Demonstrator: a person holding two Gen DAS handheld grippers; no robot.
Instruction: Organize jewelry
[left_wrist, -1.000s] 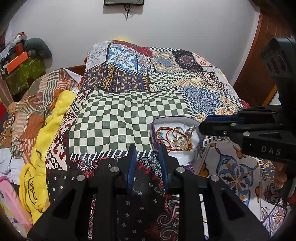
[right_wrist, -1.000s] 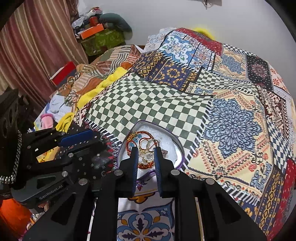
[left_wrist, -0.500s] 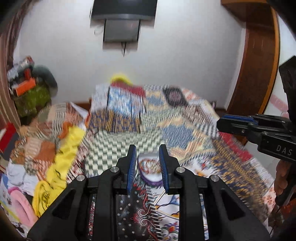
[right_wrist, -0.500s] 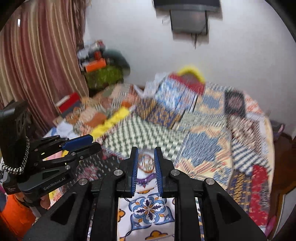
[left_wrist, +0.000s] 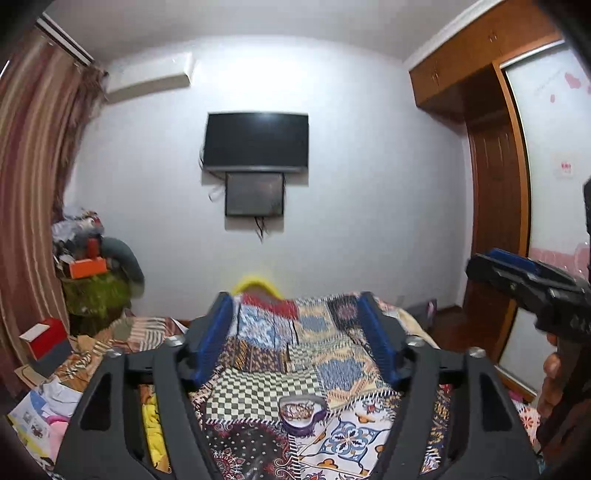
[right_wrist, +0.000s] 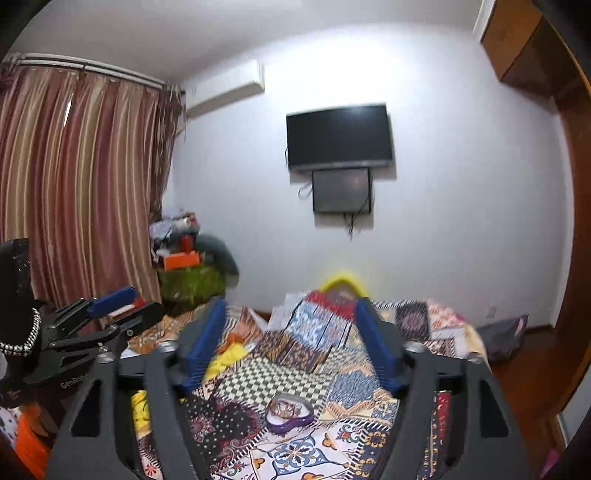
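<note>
A purple-rimmed heart-shaped tray (left_wrist: 303, 410) (right_wrist: 289, 412) holding several bangles and rings lies on the patchwork bedspread (left_wrist: 295, 350), well below and ahead of both grippers. My left gripper (left_wrist: 293, 308) points level across the bed, its blue-padded jaws opening wide with nothing between them. My right gripper (right_wrist: 290, 314) is held the same way, jaws opening, nothing between them. Each gripper shows at the edge of the other's view: the right gripper (left_wrist: 524, 277) at the far right, the left gripper (right_wrist: 110, 310) at the far left.
A wall-mounted TV (left_wrist: 256, 142) with a dark panel under it hangs on the far white wall. Striped curtains (right_wrist: 74, 184) and a pile of clothes and boxes (left_wrist: 92, 266) stand left. A wooden wardrobe (left_wrist: 491, 184) is on the right. A yellow cloth (right_wrist: 229, 354) lies on the bed.
Both grippers rose and tilted up from the tray to point level at the far wall. Their jaws, nearly shut before, now stand wide apart. The tray looks small and far.
</note>
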